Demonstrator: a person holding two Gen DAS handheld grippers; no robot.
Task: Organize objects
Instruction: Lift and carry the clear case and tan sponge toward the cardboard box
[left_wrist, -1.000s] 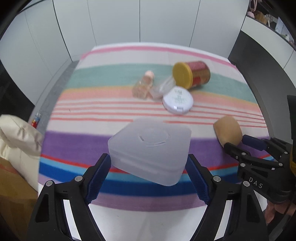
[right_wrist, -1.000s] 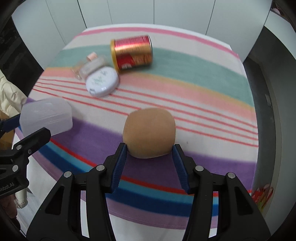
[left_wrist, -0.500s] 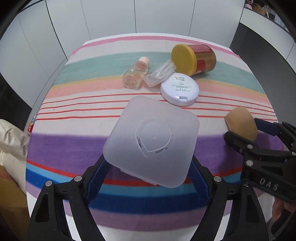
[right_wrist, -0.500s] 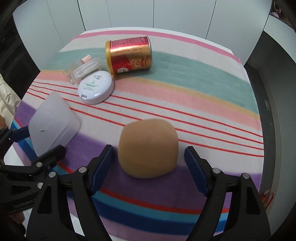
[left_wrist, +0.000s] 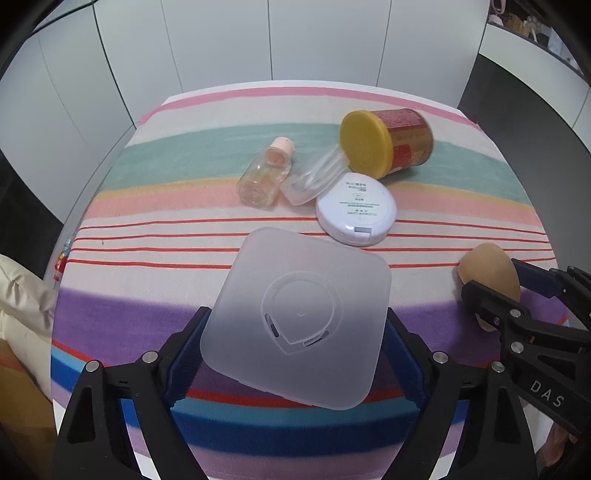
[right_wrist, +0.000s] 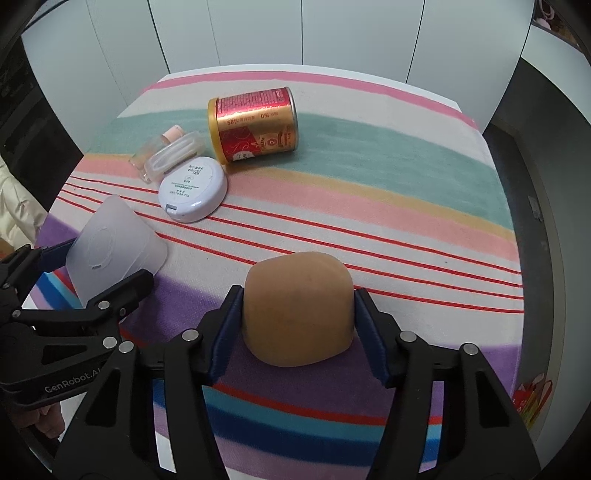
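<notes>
The left gripper (left_wrist: 295, 354) has its fingers spread wide, just opening further, pads against the frosted square case (left_wrist: 299, 317). The right gripper (right_wrist: 297, 325), fingers just narrowed, clamps the tan sponge (right_wrist: 297, 308). Both hang above the striped desk (right_wrist: 388, 192), where a compact (right_wrist: 194, 194) and tin (right_wrist: 255, 123) lie beyond.

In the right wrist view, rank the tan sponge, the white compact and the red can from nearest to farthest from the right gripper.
1. tan sponge: between the jaws of the right gripper, which have just been closing on it.
2. white compact: up and left, on the red stripes.
3. red can: farthest, lying on its side on the green band.
</notes>
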